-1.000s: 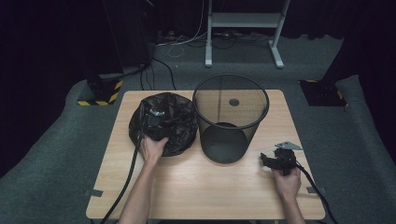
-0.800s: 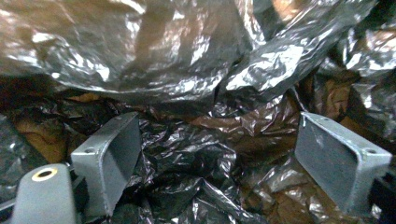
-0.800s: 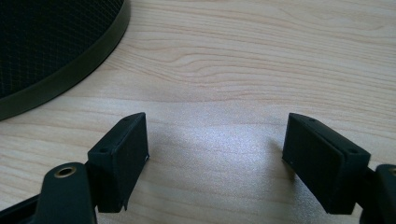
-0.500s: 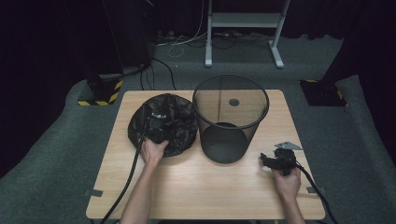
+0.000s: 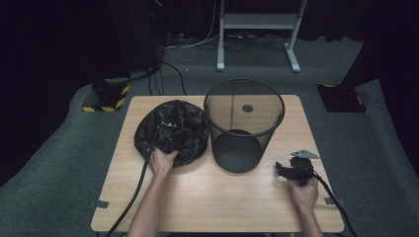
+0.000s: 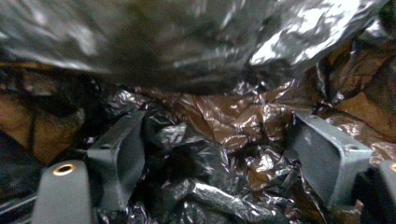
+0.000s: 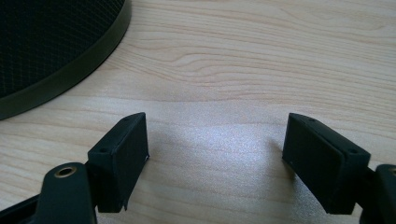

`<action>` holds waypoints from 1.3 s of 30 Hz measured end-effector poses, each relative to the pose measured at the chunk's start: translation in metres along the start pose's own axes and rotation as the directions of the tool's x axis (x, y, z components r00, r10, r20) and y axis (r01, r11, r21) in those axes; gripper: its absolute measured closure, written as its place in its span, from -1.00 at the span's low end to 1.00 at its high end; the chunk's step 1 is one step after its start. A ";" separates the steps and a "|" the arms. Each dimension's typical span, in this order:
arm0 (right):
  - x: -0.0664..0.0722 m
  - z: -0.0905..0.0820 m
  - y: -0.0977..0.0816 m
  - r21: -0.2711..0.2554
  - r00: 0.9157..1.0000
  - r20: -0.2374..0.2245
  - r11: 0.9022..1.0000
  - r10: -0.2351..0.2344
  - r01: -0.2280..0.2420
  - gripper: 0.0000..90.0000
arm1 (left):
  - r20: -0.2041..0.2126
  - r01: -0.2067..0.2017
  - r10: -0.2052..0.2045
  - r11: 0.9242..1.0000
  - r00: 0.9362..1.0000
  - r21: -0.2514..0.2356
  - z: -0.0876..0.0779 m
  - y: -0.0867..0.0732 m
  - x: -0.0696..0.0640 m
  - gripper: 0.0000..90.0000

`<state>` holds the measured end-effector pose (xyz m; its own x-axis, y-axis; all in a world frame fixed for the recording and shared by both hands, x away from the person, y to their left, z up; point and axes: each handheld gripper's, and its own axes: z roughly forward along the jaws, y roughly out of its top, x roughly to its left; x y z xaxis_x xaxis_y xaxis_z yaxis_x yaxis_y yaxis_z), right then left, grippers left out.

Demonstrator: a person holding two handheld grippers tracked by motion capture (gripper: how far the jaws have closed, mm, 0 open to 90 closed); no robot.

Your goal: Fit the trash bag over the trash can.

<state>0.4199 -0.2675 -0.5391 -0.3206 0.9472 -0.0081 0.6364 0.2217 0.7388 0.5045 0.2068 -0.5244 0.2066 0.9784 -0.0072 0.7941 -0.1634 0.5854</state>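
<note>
A crumpled black plastic bag (image 5: 193, 122) lies on the left half of the wooden table (image 5: 222, 202). My left gripper (image 5: 168, 132) points down into it. In the left gripper view the jaws (image 6: 219, 154) stand wide with wrinkled bag folds (image 6: 219, 116) bunched between them; they have just been closing, and a gap remains at the right pad. A black wire-mesh bin (image 5: 244, 123) stands upright at the table's middle. My right gripper (image 5: 282, 170) hovers low to the right of the bin, open, with bare wood (image 7: 257, 56) between its jaws (image 7: 217, 154) and the bin's base (image 7: 51, 46) at upper left.
Cables trail from both grippers off the table's near edge. A grey carpet surrounds the table, with a metal stand's legs (image 5: 257, 44) behind it and a yellow-black striped block (image 5: 106, 101) on the floor at back left.
My left gripper has shifted slightly toward the near side of the bag and pressed deeper into it. The right hand has not moved.
</note>
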 end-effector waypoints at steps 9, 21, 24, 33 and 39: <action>0.000 0.000 0.000 0.000 1.000 0.000 1.000 0.000 0.000 -0.51 | -0.009 0.002 -0.002 1.000 1.000 -0.009 -0.002 0.000 0.002 -0.22; 0.000 0.000 0.000 0.000 1.000 -0.001 1.000 -0.002 0.002 -0.51 | 0.019 -0.036 0.036 0.999 0.999 -0.009 -0.007 -0.001 0.001 0.91; 0.000 0.000 0.000 0.000 1.000 -0.001 1.000 -0.002 0.002 -0.51 | 0.035 -0.030 0.031 0.999 0.999 -0.012 -0.008 -0.002 0.002 0.97; 0.000 0.000 0.000 0.000 1.000 -0.002 1.000 -0.002 0.002 -0.51 | 0.076 -0.021 0.028 0.995 0.997 -0.097 -0.025 -0.005 0.002 0.99; 0.000 0.000 0.000 0.000 1.000 -0.002 1.000 -0.002 0.002 -0.51 | 0.099 -0.011 0.026 0.989 0.995 -0.150 -0.045 -0.002 0.006 0.99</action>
<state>0.4198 -0.2674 -0.5391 -0.3231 0.9463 -0.0084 0.6359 0.2237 0.7386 0.4784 0.2191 -0.4895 0.2827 0.9565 -0.0717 0.6968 -0.1534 0.7006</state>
